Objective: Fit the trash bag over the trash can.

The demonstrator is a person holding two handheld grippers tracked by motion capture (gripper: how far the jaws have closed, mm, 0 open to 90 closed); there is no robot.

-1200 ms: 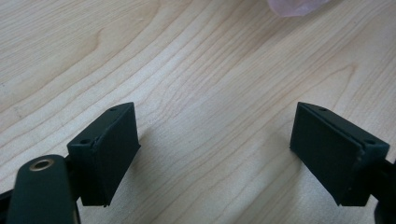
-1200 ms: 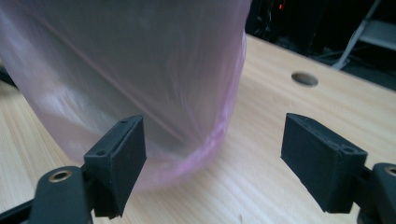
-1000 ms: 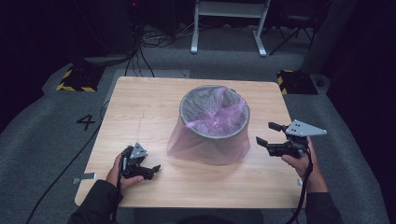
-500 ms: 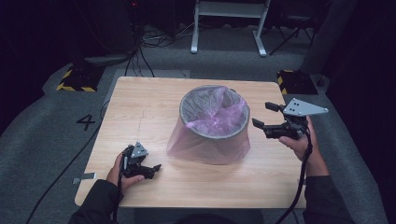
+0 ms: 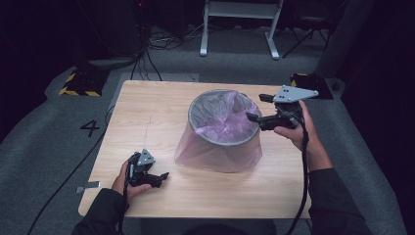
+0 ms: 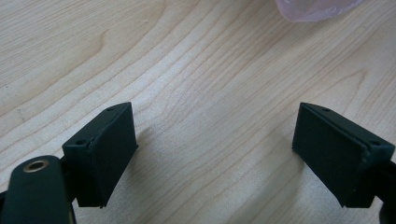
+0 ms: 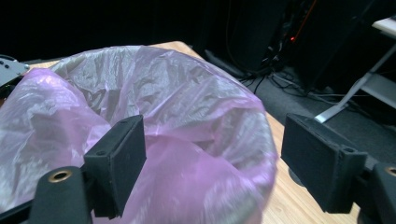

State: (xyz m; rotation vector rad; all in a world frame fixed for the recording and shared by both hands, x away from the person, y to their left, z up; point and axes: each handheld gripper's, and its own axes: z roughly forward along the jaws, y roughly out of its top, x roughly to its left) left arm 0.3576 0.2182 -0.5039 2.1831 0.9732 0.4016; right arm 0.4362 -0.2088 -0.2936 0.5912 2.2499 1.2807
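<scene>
A round bin (image 5: 222, 147) lined with a thin purple bag (image 5: 220, 122) stands in the middle of the wooden table (image 5: 147, 112). My right gripper (image 5: 255, 106) hovers at the bin's right rim, pointing left over the bag's edge, jaws open and nothing between them. In the right gripper view the crumpled bag (image 7: 163, 93) lies just beyond the open right gripper (image 7: 212, 158). My left gripper (image 5: 159, 178) rests low on the table near the front left, open. The left gripper view has its jaws (image 6: 215, 149) wide apart over bare wood, with the bag's hem (image 6: 317, 7) at the top.
Grey floor surrounds the table, with a painted number 4 (image 5: 90, 128) at the left. Yellow-and-black striped blocks (image 5: 78, 84) and cables lie beyond the far left corner. A white metal stand (image 5: 240, 24) is behind the table. Bare wood lies left of the bin.
My right gripper has risen and moved away from me along the bin's right side, up to its rim. The left gripper has stayed where it was.
</scene>
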